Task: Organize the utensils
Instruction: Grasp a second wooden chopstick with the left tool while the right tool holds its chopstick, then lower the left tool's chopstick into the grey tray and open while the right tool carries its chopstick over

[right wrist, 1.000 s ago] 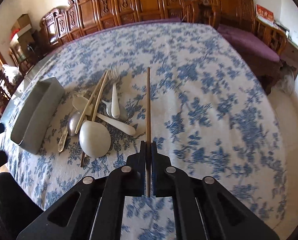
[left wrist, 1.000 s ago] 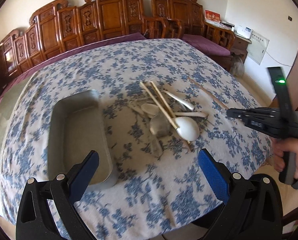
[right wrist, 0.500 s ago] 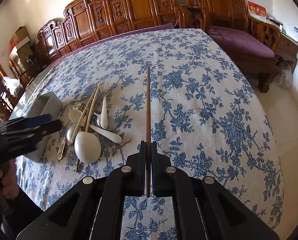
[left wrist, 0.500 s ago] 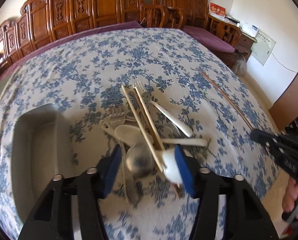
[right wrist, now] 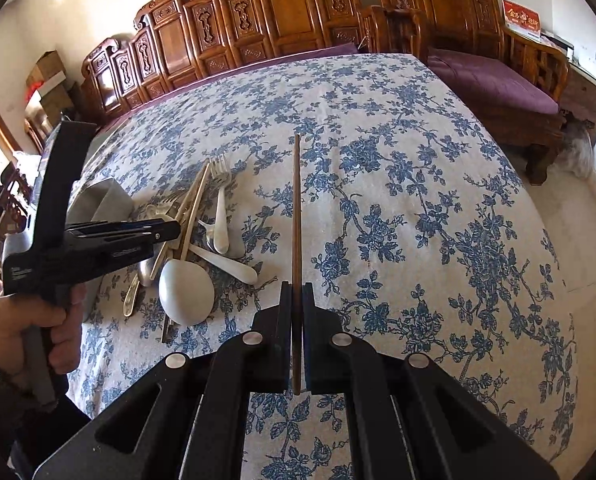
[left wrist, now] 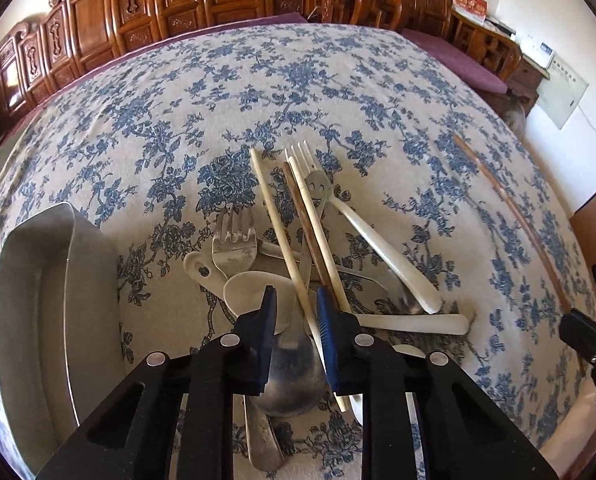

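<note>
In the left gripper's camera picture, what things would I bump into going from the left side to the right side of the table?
Grey tray → clear plastic fork → pale chopstick → white-handled fork → dark brown chopstick held by the right gripper.

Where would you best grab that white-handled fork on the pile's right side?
Probably the fork by its broad white handle, coming from the pile's right: that end lies on top and clear, while the head sits tight beside the pale chopsticks.
</note>
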